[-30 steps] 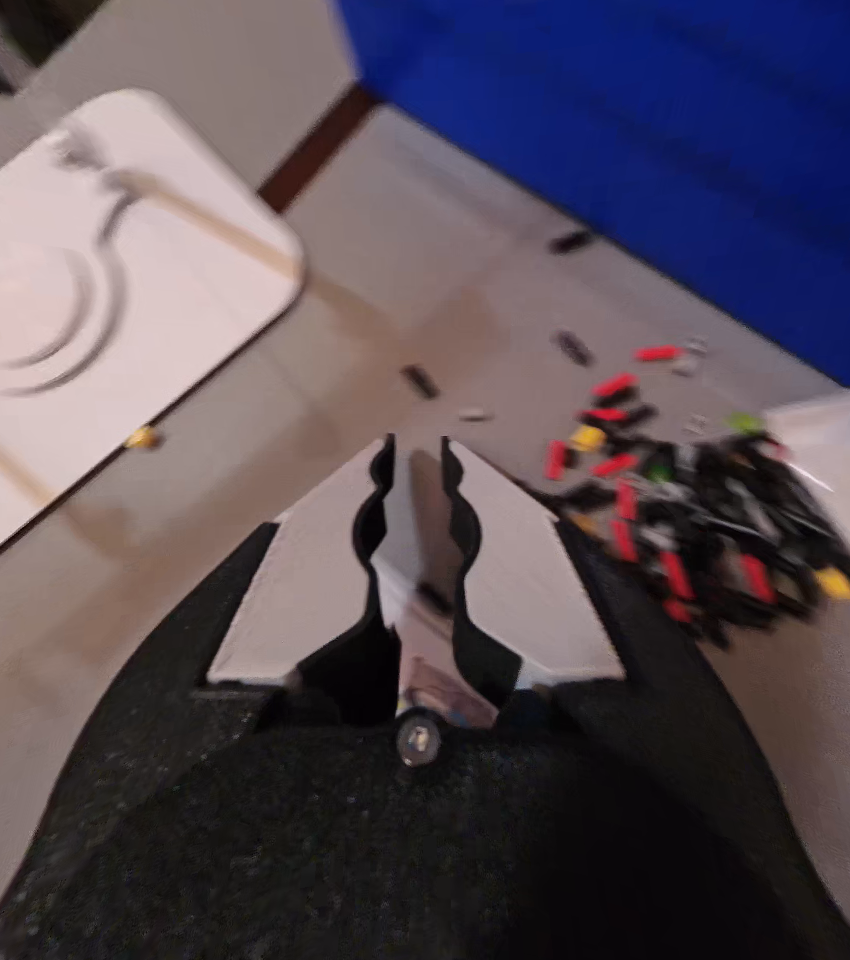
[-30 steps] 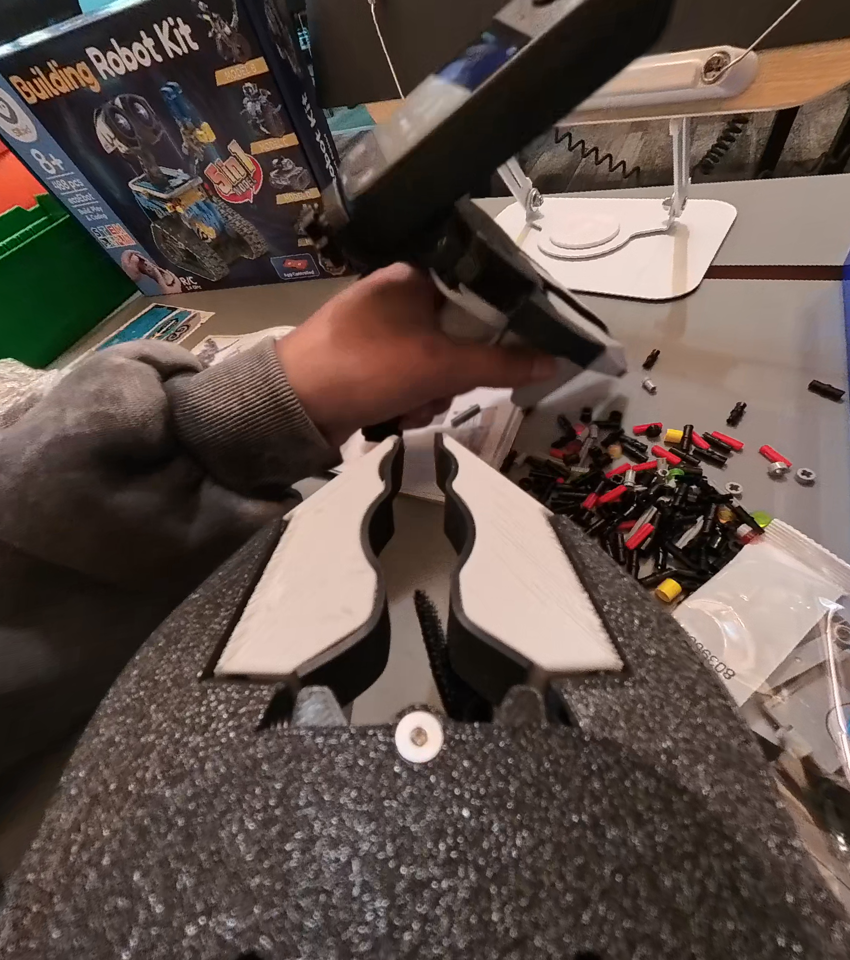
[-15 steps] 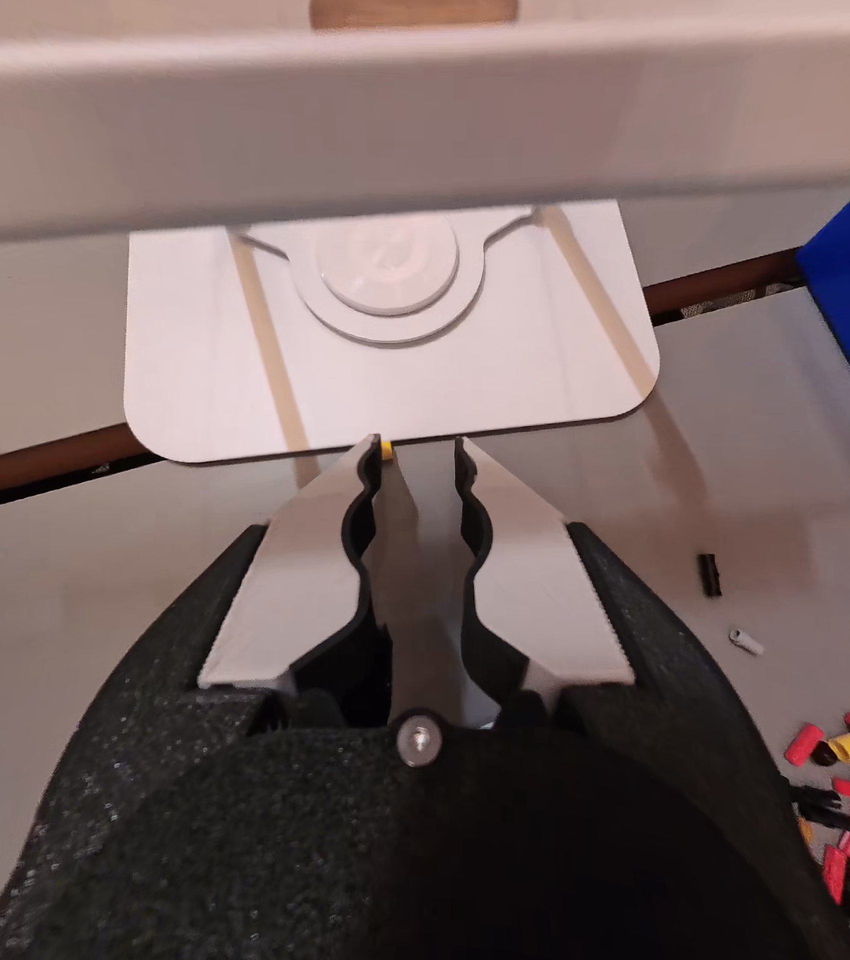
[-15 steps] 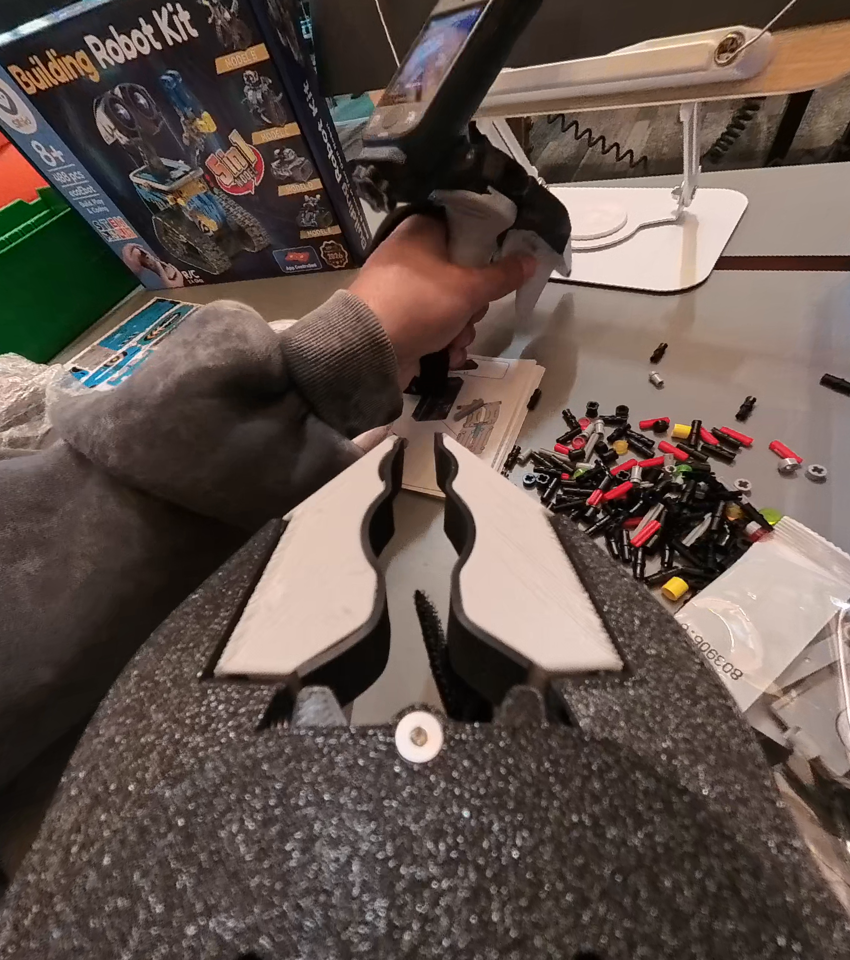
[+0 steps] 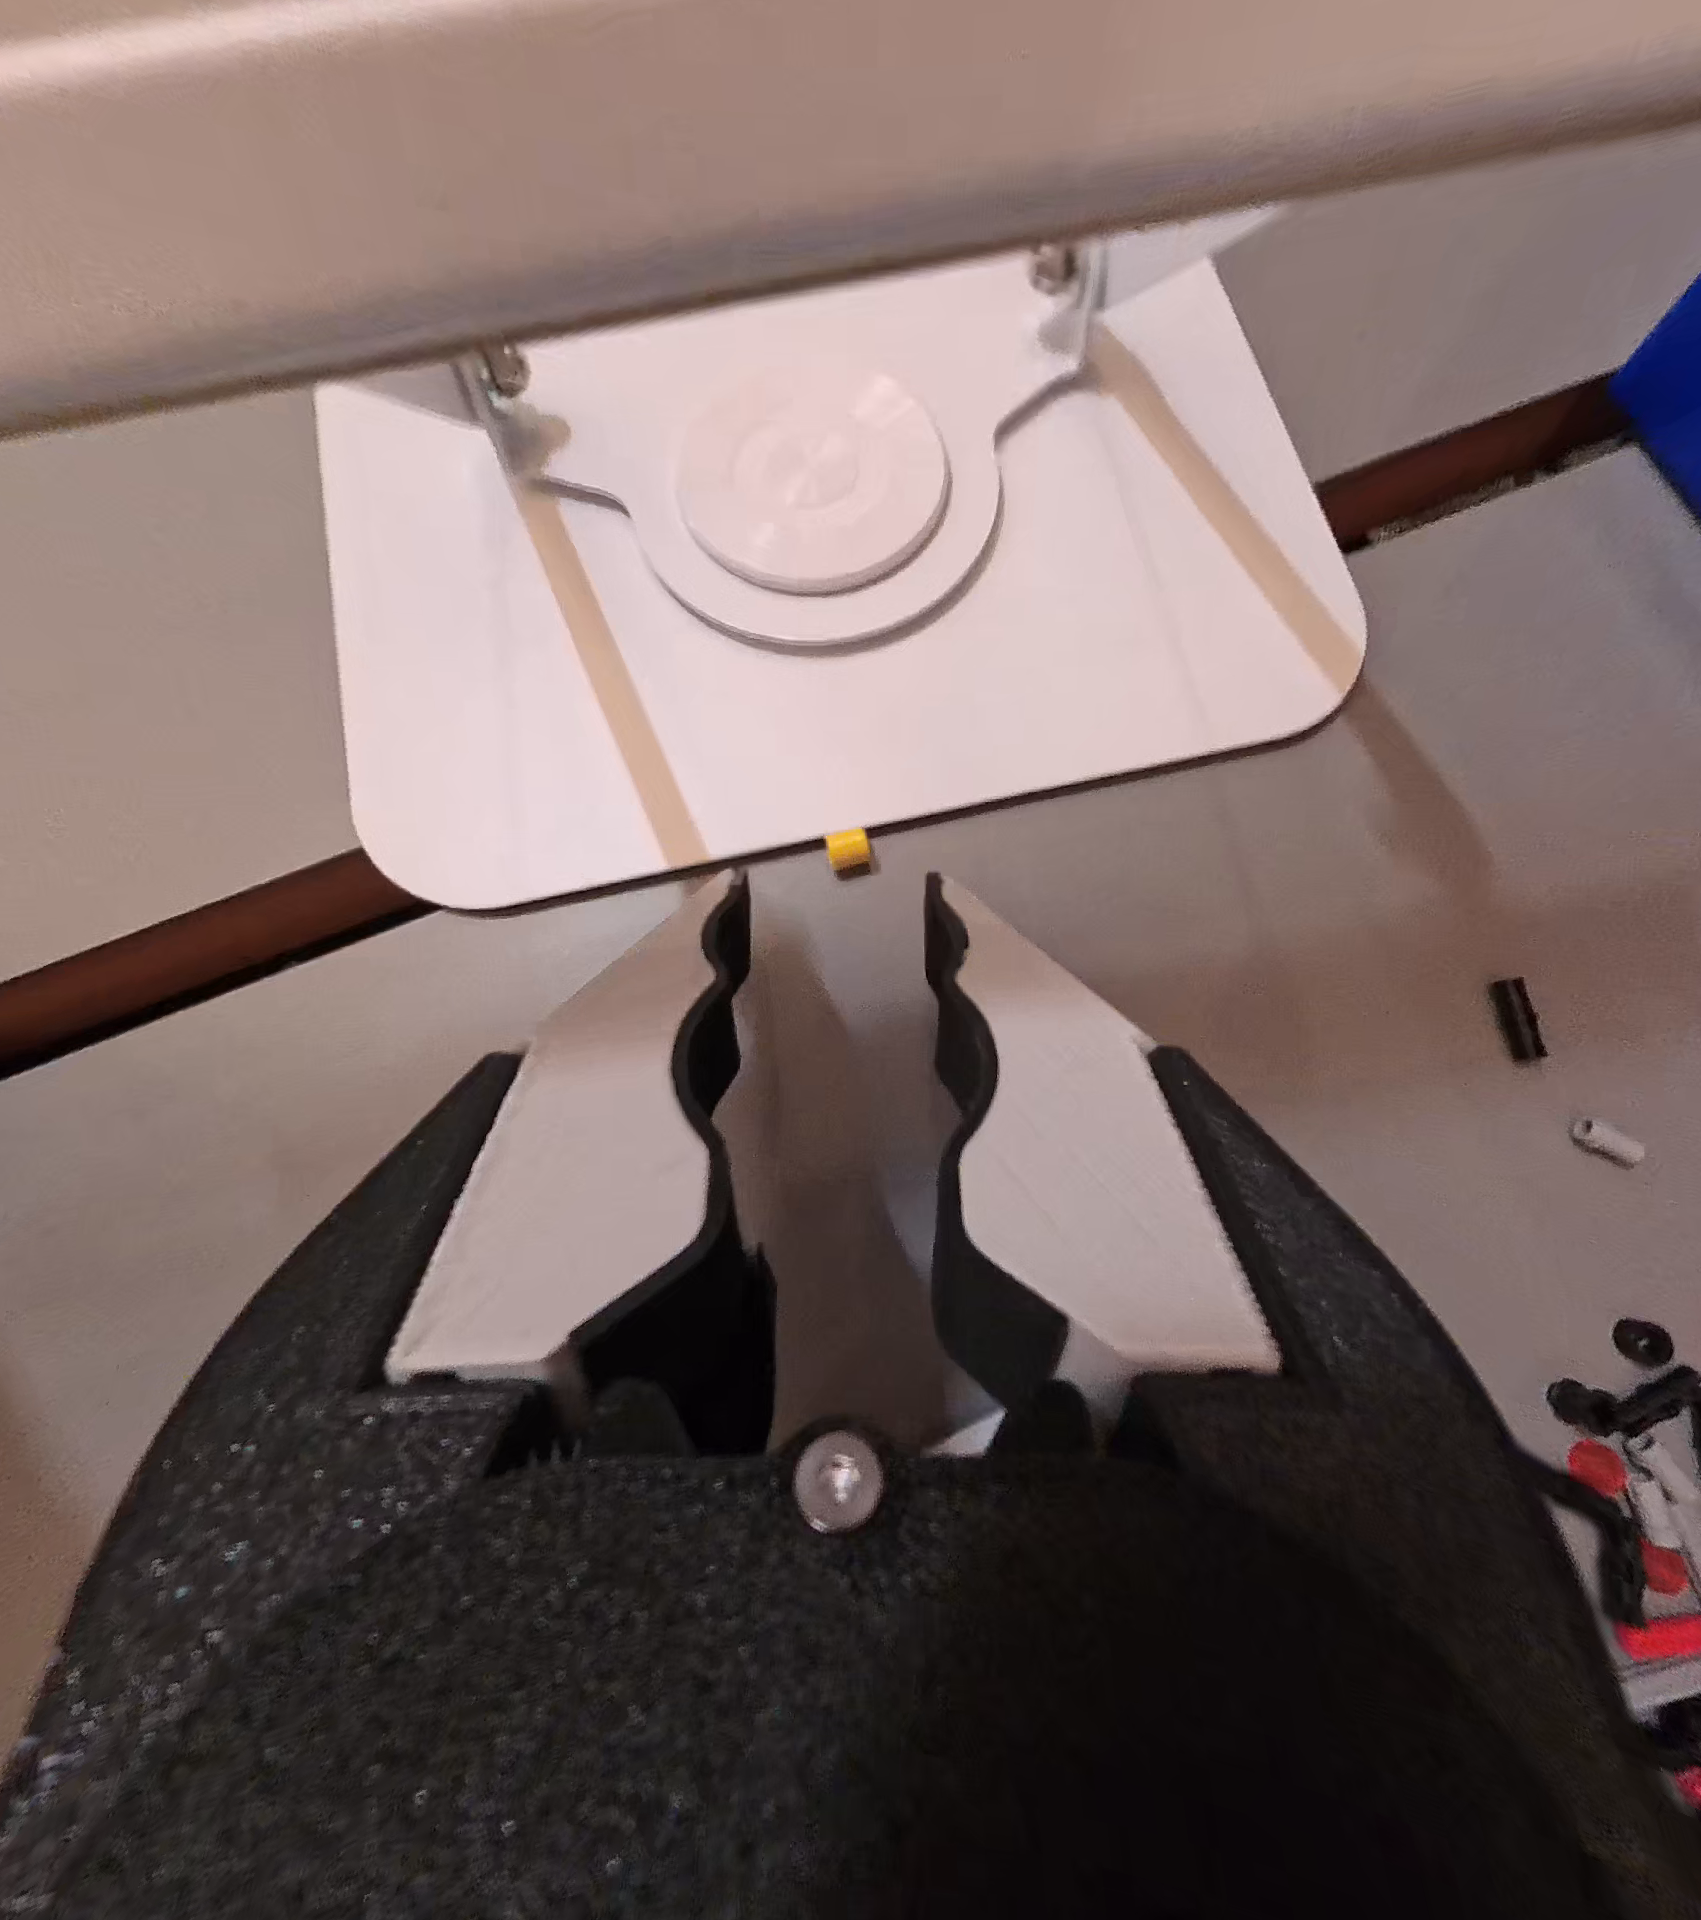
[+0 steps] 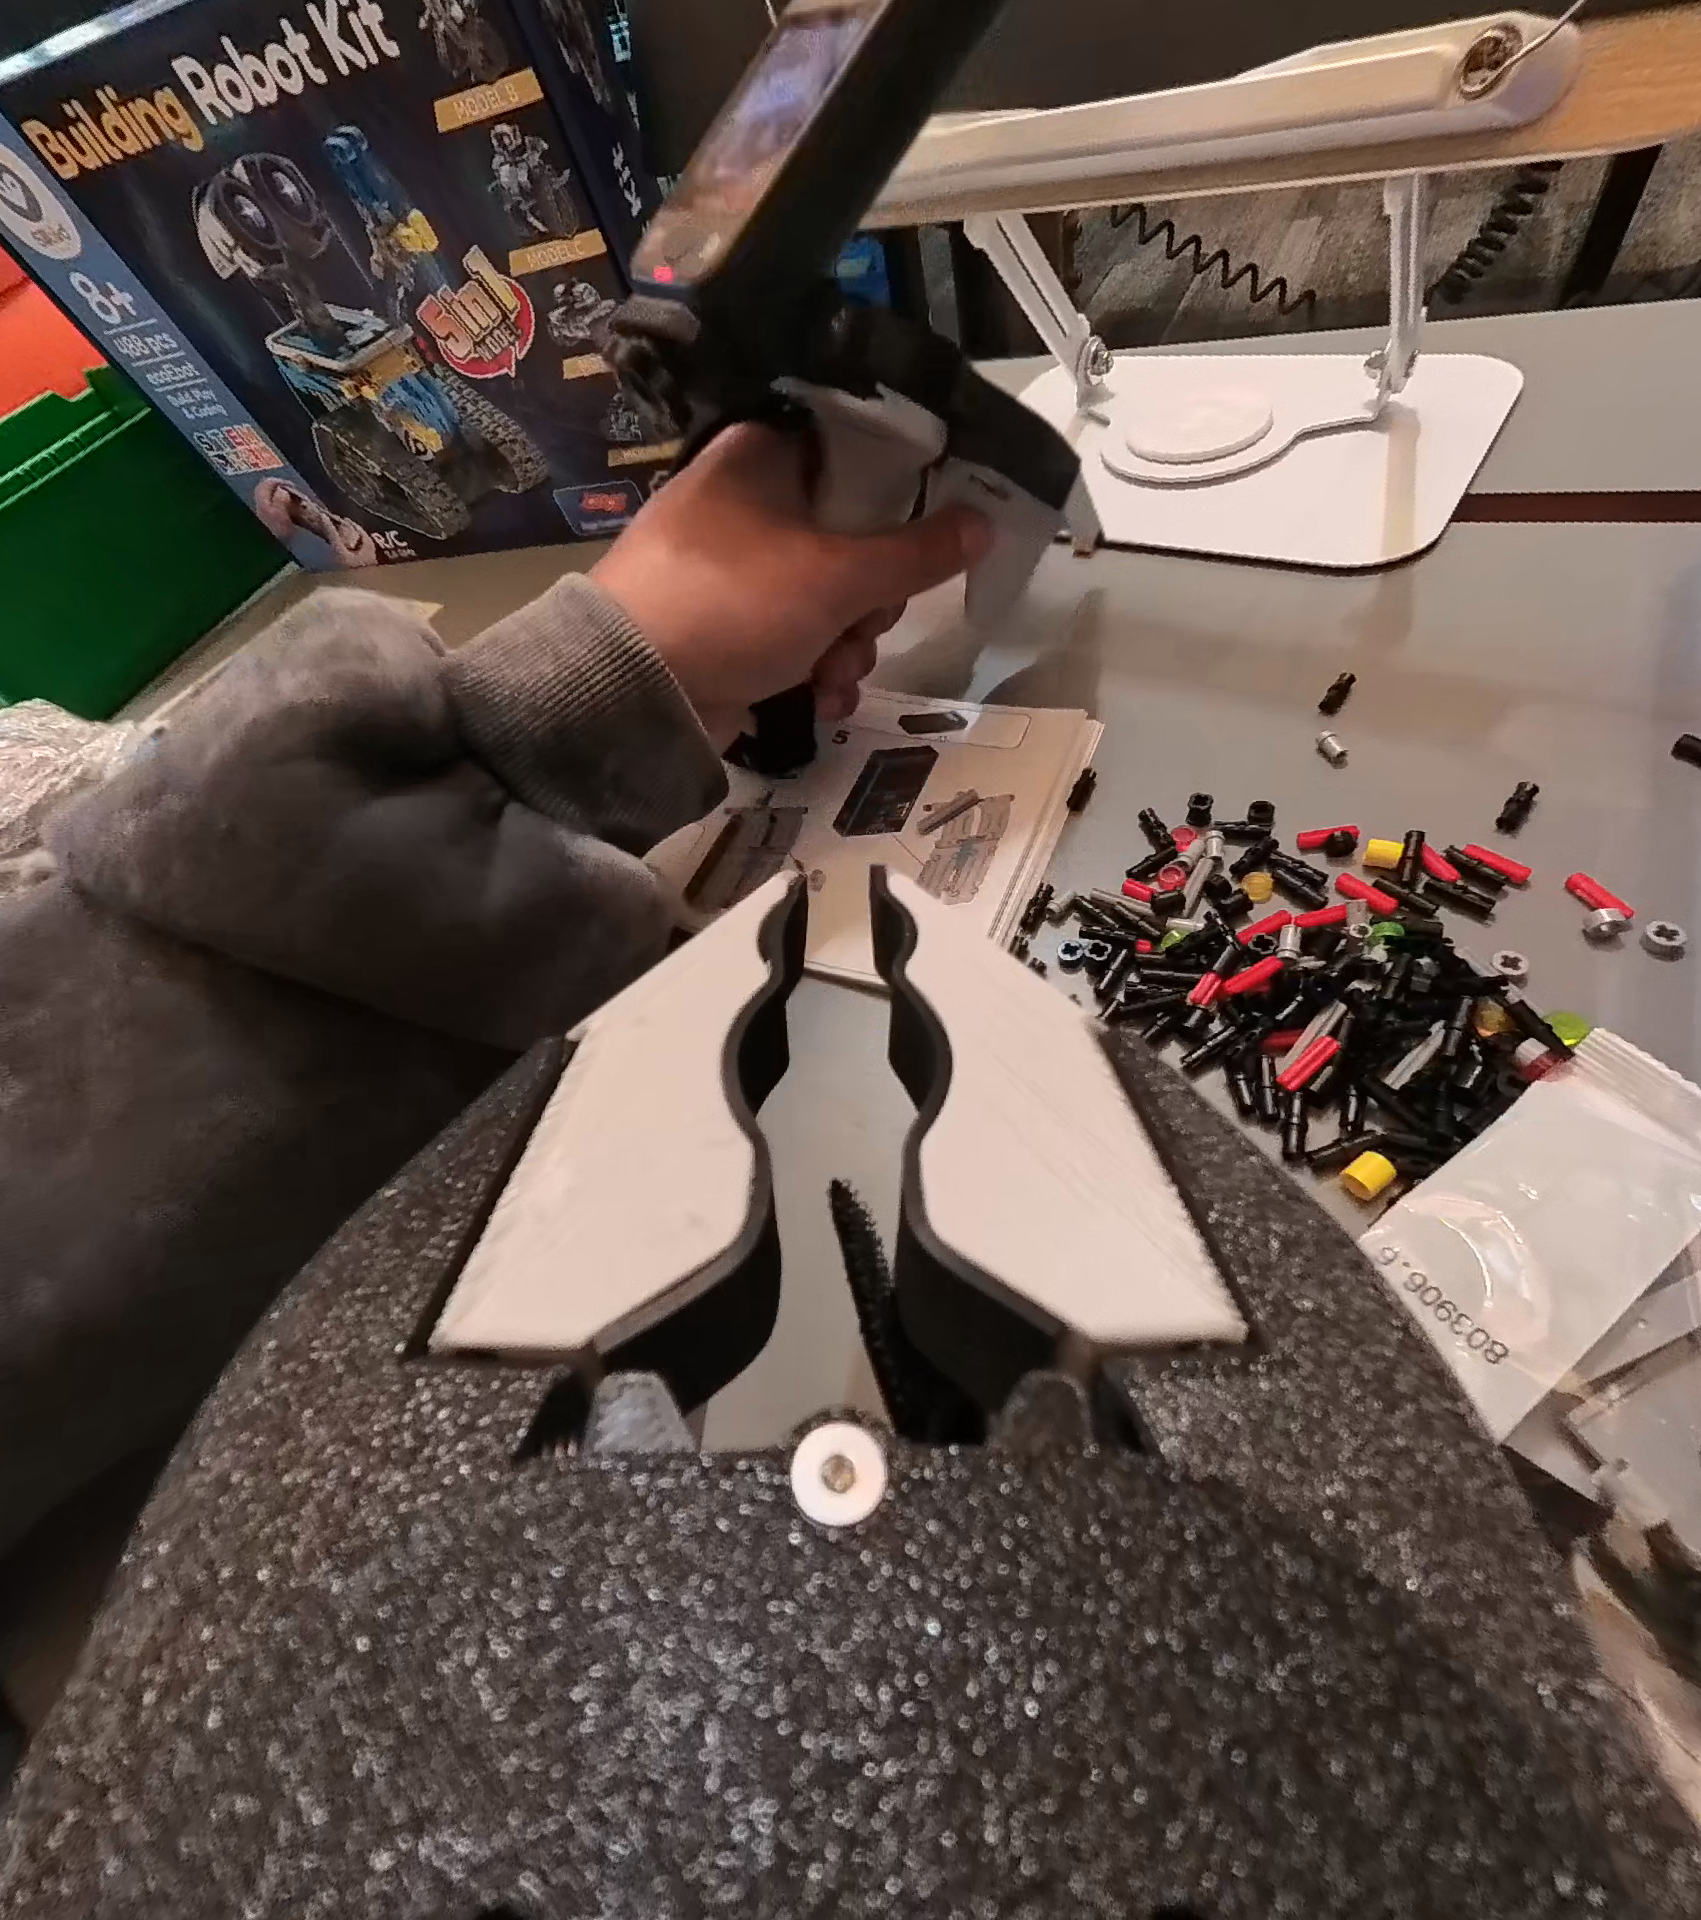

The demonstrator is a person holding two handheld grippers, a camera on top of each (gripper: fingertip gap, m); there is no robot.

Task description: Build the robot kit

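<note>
Left wrist view: left claw (image 5: 835, 894) open, aimed at yellow piece (image 5: 847, 849).

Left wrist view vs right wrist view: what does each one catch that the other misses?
Left wrist only: a small yellow piece against the front edge of the white lamp base, just ahead of the open left gripper.
Right wrist only: kit box, green bin, instruction booklet, plastic bags, the person's hand and the right gripper, nothing between its fingers.
Both: lamp base, grey table, pile of small parts.
</note>
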